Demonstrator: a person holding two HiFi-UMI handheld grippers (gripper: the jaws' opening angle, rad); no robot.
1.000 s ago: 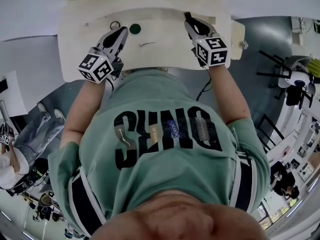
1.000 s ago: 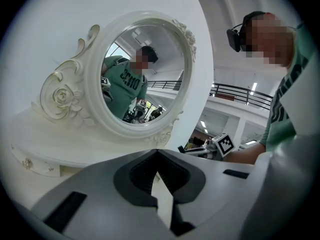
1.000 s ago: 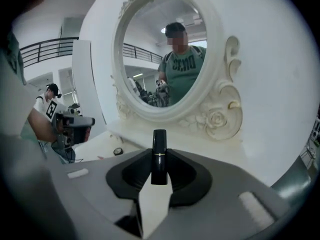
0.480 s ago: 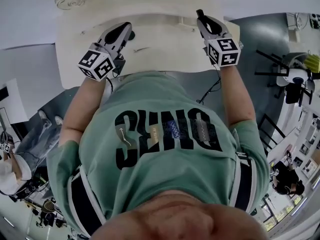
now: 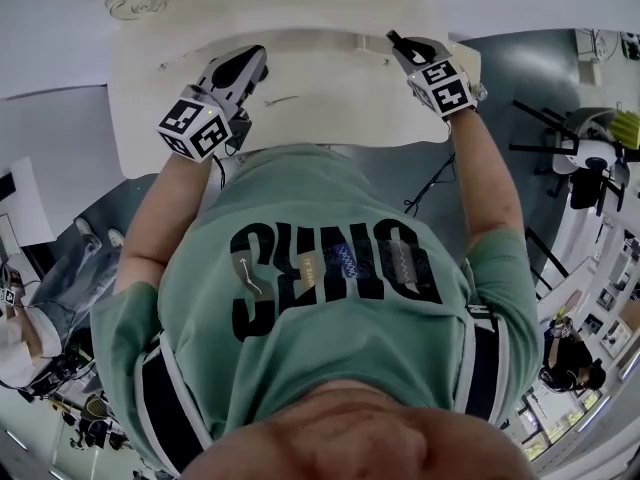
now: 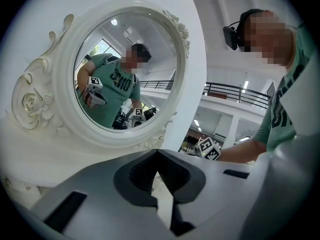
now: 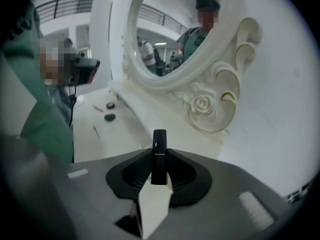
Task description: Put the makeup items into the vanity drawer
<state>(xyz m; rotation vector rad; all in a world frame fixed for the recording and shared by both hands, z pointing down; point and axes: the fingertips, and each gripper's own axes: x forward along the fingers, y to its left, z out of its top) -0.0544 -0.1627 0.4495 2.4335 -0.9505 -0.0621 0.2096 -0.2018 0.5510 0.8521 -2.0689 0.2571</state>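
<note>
My right gripper (image 7: 159, 165) is shut on a black lipstick tube (image 7: 159, 143) with a thin gold band, held upright between the pads. In the head view this gripper (image 5: 394, 40) hangs over the right end of the white vanity top (image 5: 330, 108). My left gripper (image 5: 254, 58) hovers over the left half of the top. Its jaws meet at the tips (image 6: 158, 153) with nothing between them. More makeup lies on the top: a red pencil (image 7: 97, 108), a small round pot (image 7: 110, 105), a dark round compact (image 7: 109, 117) and a thin stick (image 7: 95, 131). No drawer shows.
An oval mirror in a carved white frame (image 6: 60, 109) stands at the back of the vanity, with scrollwork (image 7: 220, 99) on its right side. A thin stick (image 5: 283, 98) lies mid-table. Black chairs (image 5: 580, 158) and floor clutter stand to the right.
My right gripper has carried the lipstick rightward and farther back, toward the table's right end. The left gripper has shifted a little back and now covers the small round items.
</note>
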